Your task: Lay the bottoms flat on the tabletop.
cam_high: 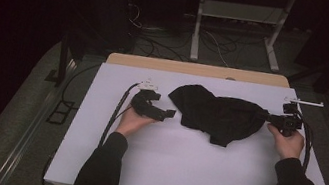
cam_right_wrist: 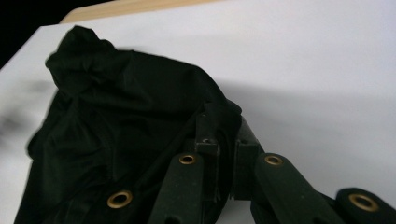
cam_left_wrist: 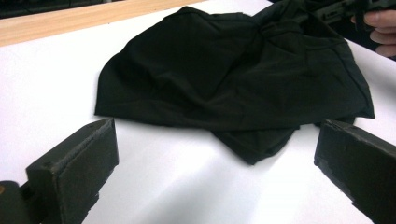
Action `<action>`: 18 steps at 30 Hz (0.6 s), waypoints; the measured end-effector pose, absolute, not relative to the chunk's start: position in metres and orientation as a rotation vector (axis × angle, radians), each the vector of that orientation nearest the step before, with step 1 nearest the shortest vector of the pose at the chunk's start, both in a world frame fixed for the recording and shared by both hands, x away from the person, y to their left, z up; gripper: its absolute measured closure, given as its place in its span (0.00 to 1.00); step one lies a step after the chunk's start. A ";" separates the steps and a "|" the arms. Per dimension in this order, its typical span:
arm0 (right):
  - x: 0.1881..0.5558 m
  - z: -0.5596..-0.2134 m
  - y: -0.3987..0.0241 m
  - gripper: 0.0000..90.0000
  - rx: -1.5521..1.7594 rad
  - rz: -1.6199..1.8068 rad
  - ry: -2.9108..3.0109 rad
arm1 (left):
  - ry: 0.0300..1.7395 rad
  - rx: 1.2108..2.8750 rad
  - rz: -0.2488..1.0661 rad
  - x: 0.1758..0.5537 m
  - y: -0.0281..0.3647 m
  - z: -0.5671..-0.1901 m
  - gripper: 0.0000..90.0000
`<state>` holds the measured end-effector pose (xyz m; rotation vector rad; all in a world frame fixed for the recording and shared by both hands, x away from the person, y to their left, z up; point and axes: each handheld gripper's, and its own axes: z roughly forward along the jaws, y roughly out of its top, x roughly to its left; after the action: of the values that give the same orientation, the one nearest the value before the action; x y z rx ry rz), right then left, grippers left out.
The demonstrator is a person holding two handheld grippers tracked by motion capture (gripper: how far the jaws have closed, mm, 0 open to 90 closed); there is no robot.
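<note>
A crumpled black cloth (cam_high: 217, 114) lies on the white table top (cam_high: 181, 161), a little right of the middle. My right gripper (cam_high: 269, 118) is at the cloth's right edge, its jaws shut on a fold of the fabric (cam_right_wrist: 219, 116). In the right gripper view the black cloth (cam_right_wrist: 116, 130) spreads away to the left of the pinched jaws. My left gripper (cam_high: 169, 114) rests low on the table just left of the cloth, open, with nothing between its jaws. In the left gripper view the black cloth (cam_left_wrist: 233, 74) lies ahead of that gripper (cam_left_wrist: 215, 158), beyond its jaws.
A wooden strip (cam_high: 196, 69) runs along the table's far edge. Beyond it are a white metal frame (cam_high: 238, 18) and loose cables (cam_high: 161, 41) on a dark floor. Bare white surface (cam_high: 174, 175) stretches in front of the cloth toward the person.
</note>
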<state>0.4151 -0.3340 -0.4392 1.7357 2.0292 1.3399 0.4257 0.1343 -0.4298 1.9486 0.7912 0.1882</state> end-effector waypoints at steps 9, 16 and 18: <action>0.410 -0.452 -0.347 0.94 1.774 1.307 2.018 | 0.791 2.004 0.197 0.455 0.121 -0.434 0.00; 0.405 -0.460 -0.356 0.94 1.797 1.299 1.986 | 0.816 2.008 0.187 0.480 0.115 -0.440 0.00; 0.405 -0.462 -0.357 0.94 1.798 1.271 1.988 | 0.831 2.016 0.183 0.487 0.114 -0.442 0.00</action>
<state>0.4047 -0.3572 -0.4622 1.7981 1.9885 1.2713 0.4868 0.1139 -0.4416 2.0157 0.8311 0.1827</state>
